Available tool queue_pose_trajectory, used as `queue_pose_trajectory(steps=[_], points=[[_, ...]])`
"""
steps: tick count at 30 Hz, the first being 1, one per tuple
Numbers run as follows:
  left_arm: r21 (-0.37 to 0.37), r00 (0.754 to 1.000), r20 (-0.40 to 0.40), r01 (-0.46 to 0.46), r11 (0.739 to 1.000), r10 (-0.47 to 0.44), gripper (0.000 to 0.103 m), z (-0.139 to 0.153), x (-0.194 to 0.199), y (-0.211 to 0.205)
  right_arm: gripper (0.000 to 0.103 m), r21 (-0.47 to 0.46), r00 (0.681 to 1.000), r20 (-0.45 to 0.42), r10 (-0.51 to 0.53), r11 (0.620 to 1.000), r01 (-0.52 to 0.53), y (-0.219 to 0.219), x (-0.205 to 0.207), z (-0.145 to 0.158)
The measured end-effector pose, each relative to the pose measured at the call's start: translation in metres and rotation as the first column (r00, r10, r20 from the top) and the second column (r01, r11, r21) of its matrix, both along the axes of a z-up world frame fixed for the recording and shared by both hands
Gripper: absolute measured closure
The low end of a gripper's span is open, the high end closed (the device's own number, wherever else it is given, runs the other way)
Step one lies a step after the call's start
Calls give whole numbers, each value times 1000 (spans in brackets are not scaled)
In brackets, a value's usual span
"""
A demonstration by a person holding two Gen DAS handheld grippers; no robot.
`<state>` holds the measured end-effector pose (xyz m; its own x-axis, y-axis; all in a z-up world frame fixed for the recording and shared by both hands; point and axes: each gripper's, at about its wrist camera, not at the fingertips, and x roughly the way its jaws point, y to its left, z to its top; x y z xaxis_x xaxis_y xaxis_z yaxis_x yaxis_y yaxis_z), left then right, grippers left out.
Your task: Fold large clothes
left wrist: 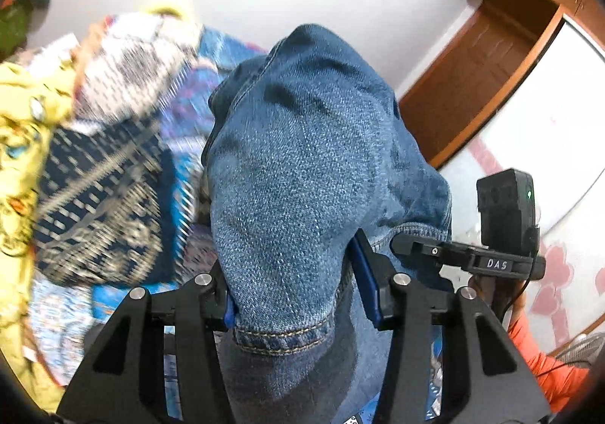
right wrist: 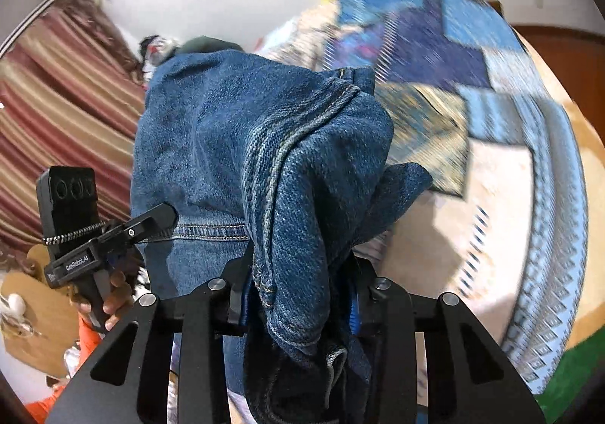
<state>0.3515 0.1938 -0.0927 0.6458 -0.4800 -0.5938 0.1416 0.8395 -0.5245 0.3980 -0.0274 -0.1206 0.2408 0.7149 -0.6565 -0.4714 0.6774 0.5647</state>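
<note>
1. The jeans (left wrist: 302, 174) hang in the air above the bed (right wrist: 491, 174), held up by two grippers. They are not lying flat yet.
2. The left gripper (left wrist: 295, 295) has its jaws closed tight on a thick bunch of denim near a stitched hem. The cloth fills the gap between the jaws.
3. The right gripper (right wrist: 298, 295) also has its jaws closed on a bunched part of the jeans, by a double seam.
4. The jeans look heavy. If one gripper only pinches a small edge, the denim could slide out and one side would drop onto the bed.
5. The cloth is bunched and twisted at both grippers. If the jeans go down like that, the fold could come out lumpy or crooked.
6. The bed looks busy. A pile of clothes (left wrist: 94, 129) lies to the left of the jeans. The jeans could land on that pile and get mixed up with it.
7. Both views are blurry around the jeans, so it is hard to tell how much free bed there is under them.
8. Counting: one pair of jeans, two grippers, one bed with a patterned bedspread. The pile beside the jeans seems to hold about three pieces, one yellow, one white and black, one dark blue, but the blur makes this unsure.
</note>
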Motion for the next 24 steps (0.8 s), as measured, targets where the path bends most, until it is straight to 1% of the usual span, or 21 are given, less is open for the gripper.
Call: queue_pose_trajectory(steps=[2, 6, 9, 12, 15, 18, 21, 24], points=[[9, 999, 42, -32, 999, 31, 54, 20, -8, 23, 70, 10, 999, 36, 14, 1000, -14, 18, -1, 14], [20, 993, 87, -82, 996, 80, 54, 43, -13, 64, 70, 21, 995, 91, 51, 998, -53, 61, 4, 31], [28, 989, 100, -116, 993, 112, 54, 45, -13, 89, 70, 16, 991, 106, 81, 996, -84, 92, 16, 33], [21, 985, 97, -149, 989, 146, 54, 38, -2, 118, 70, 9, 989, 111, 101, 995, -103, 124, 33, 26], [-5, 981, 60, -185, 983, 185, 54, 18, 19, 147, 70, 2, 989, 97, 107, 994, -108, 144, 50, 12], [-16, 977, 6, -212, 977, 212, 54, -8, 44, 170, 70, -9, 992, 58, 108, 994, -108, 165, 71, -11], [-39, 969, -75, -239, 970, 236, 54, -47, 68, 188, 70, -40, 995, -5, 102, 994, -102, 182, 94, -49], [-45, 948, -182, -272, 961, 260, 54, -97, 93, 199, 70, -91, 995, -61, 77, 992, -82, 199, 112, -83]])
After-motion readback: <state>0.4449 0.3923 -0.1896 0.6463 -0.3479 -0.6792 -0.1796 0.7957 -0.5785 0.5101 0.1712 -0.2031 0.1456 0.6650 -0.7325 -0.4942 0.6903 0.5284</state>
